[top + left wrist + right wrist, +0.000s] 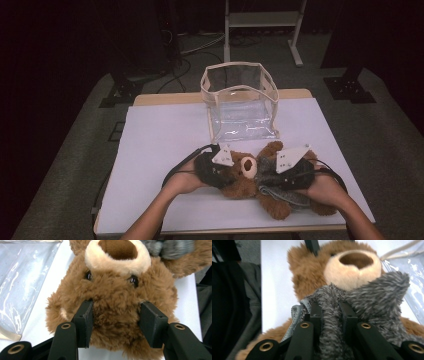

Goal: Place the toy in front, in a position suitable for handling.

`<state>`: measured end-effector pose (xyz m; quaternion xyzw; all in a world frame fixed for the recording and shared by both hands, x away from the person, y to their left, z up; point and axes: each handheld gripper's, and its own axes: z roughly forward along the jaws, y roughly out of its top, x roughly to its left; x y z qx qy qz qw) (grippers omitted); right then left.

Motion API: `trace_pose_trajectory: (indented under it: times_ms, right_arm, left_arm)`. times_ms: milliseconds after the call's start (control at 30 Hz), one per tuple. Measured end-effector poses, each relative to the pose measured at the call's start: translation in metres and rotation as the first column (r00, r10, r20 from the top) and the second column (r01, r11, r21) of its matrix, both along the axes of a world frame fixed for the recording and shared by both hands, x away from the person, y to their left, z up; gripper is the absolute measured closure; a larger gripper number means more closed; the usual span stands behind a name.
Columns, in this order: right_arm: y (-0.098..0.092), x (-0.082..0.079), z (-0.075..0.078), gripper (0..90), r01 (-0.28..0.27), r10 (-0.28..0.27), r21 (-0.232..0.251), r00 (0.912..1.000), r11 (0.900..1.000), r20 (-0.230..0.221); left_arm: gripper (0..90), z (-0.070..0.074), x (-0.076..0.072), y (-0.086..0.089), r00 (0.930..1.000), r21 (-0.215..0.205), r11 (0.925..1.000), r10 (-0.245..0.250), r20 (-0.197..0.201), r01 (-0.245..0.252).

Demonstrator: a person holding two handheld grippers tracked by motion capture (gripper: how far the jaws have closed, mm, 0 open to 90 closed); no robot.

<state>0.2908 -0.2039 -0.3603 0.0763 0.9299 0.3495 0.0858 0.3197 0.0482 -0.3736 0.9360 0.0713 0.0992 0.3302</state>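
A brown teddy bear [243, 181] lies on its back on the white table [160, 140], its head toward the person's left. It wears a fuzzy grey scarf [282, 194]. My left gripper [231, 172] reaches in from the left. In the left gripper view its jaws [115, 312] press into the fur on both sides of the bear's head [117, 290], below the eyes. My right gripper [274, 179] comes from the right. In the right gripper view it [332, 311] is shut on a fold of the grey scarf [372, 295] under the muzzle.
A clear plastic bag with a cream trim [240, 100] stands open-topped at the back middle of the table, just beyond the bear. The same clear bag [20, 285] lies close to the bear's head. Dark floor and stands surround the table.
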Motion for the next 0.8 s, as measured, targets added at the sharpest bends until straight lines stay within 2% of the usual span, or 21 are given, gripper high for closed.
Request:
trace_pose_trajectory:
  times_ms: [100,200,300,433,533,600,667,800]
  right_arm:
    - [0.011,-0.002,0.006,75.7,-0.034,0.034,0.005,0.9994,0.999,0.003]
    - [0.017,-0.001,0.003,75.6,-0.052,0.051,-0.034,0.9986,0.998,-0.009]
    - [0.013,-0.004,-0.004,75.7,-0.047,0.045,-0.078,0.9987,0.996,-0.022]
    - [-0.003,-0.018,-0.012,75.7,-0.040,0.037,-0.108,0.9987,0.993,-0.034]
    - [-0.007,-0.025,-0.010,75.7,-0.034,0.030,-0.114,0.9991,0.993,-0.031]
    - [-0.001,-0.028,-0.005,75.7,-0.035,0.033,-0.092,0.9992,0.995,-0.024]
    - [0.010,-0.028,-0.002,75.7,-0.059,0.059,-0.079,0.9982,0.995,-0.005]
    - [0.018,-0.027,-0.011,75.7,-0.083,0.083,-0.110,0.9965,0.990,-0.010]
  left_arm:
    - [47.9,0.000,0.002,-0.001,1.0000,0.005,1.0000,0.006,-0.003,-0.006]
    - [47.7,0.000,0.003,0.000,0.9999,0.005,0.9999,0.011,-0.005,-0.011]
    - [47.6,0.000,0.004,-0.001,1.0000,0.004,1.0000,0.005,-0.004,-0.005]
    - [47.4,0.002,0.003,-0.003,1.0000,0.011,0.9999,0.007,0.004,-0.007]
    - [47.4,0.003,0.005,-0.007,0.9999,0.027,0.9995,0.014,0.009,-0.014]
    - [47.4,0.003,0.006,-0.008,0.9997,0.030,0.9993,0.023,0.007,-0.023]
    - [47.4,0.004,0.007,-0.008,0.9997,0.030,0.9992,0.025,0.005,-0.026]
    - [47.3,0.003,0.010,-0.005,0.9998,0.025,0.9995,0.019,-0.010,-0.019]
